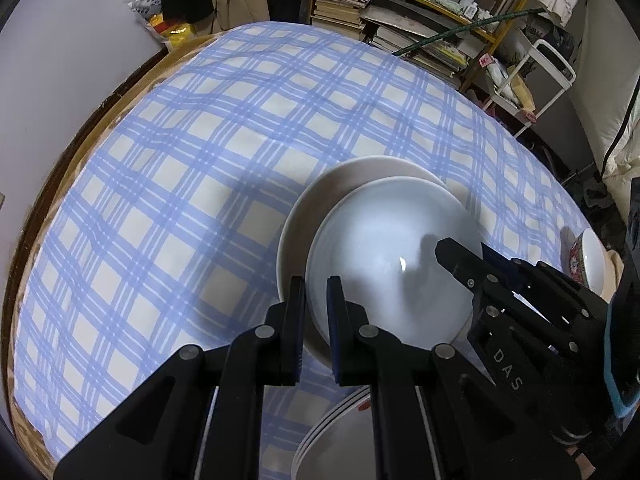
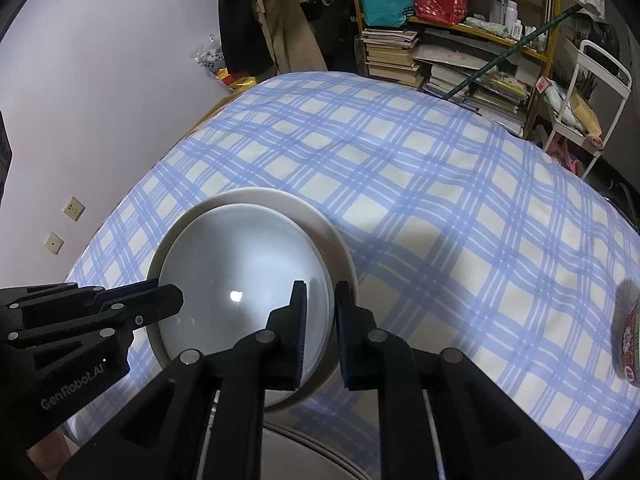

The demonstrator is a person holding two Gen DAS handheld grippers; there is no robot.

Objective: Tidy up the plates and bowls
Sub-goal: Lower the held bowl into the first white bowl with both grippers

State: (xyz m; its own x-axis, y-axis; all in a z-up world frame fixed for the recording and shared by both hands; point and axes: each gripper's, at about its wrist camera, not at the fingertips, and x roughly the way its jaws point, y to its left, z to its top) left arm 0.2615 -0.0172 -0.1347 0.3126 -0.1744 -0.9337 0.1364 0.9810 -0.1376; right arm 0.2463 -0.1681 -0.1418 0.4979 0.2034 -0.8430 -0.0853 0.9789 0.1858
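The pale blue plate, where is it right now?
The pale blue plate sits on a larger beige plate on the checked tablecloth, its edges pinched by the left gripper and the right gripper.

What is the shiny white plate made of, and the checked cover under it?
The white plate looks like glazed ceramic or porcelain: smooth, glossy, with a bright spot of reflected light. It could also be glass. The blue checked cover looks like soft matte woven cloth, since it wrinkles and drapes over the edges.
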